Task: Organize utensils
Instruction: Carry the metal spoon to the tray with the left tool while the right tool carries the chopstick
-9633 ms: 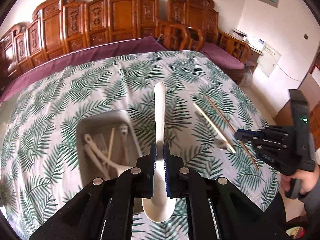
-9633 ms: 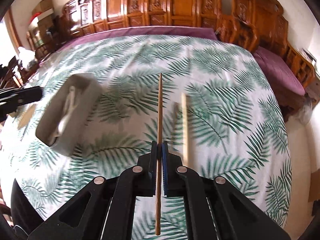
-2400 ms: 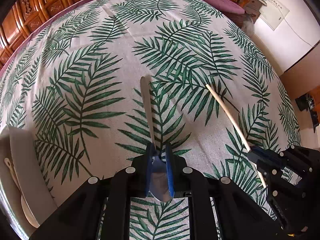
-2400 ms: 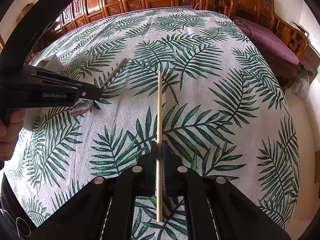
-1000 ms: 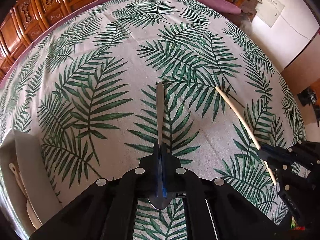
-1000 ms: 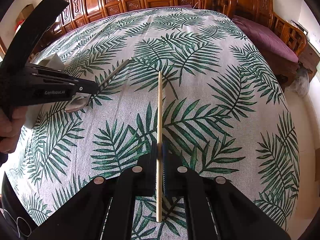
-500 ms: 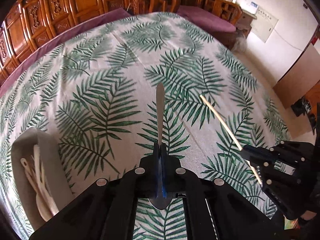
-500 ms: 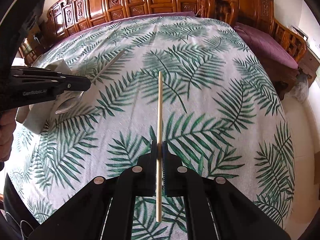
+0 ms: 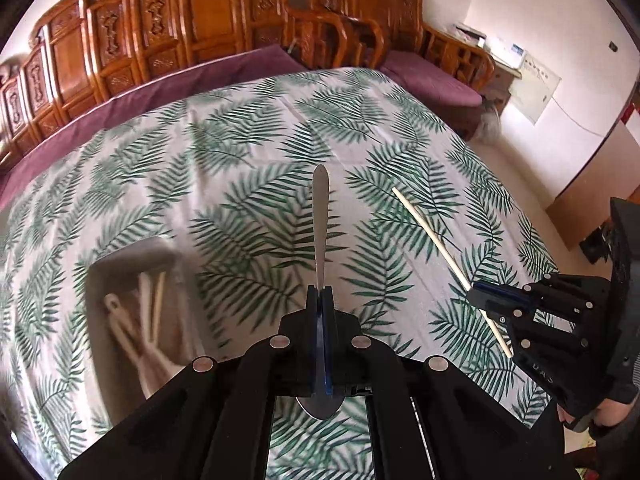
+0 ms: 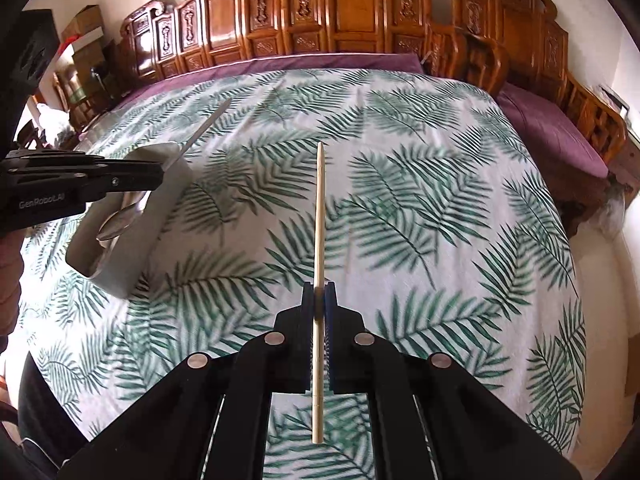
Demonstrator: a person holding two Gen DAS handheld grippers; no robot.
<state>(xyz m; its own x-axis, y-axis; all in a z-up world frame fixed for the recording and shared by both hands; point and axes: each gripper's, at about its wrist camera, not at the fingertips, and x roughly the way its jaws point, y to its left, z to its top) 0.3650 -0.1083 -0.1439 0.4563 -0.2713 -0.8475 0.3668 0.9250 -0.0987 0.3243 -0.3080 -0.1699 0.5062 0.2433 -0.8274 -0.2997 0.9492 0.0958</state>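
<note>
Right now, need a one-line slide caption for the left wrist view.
Left hand-held gripper clamps a metal spoon above the palm-print tablecloth; right hand-held gripper holds a chopstick beside it.

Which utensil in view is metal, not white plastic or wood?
The spoon clamped in the left gripper. The right gripper holds a wooden chopstick; the container utensils look white.

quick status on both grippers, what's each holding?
Left gripper: shut on the metal spoon.
Right gripper: shut on the chopstick.
</note>
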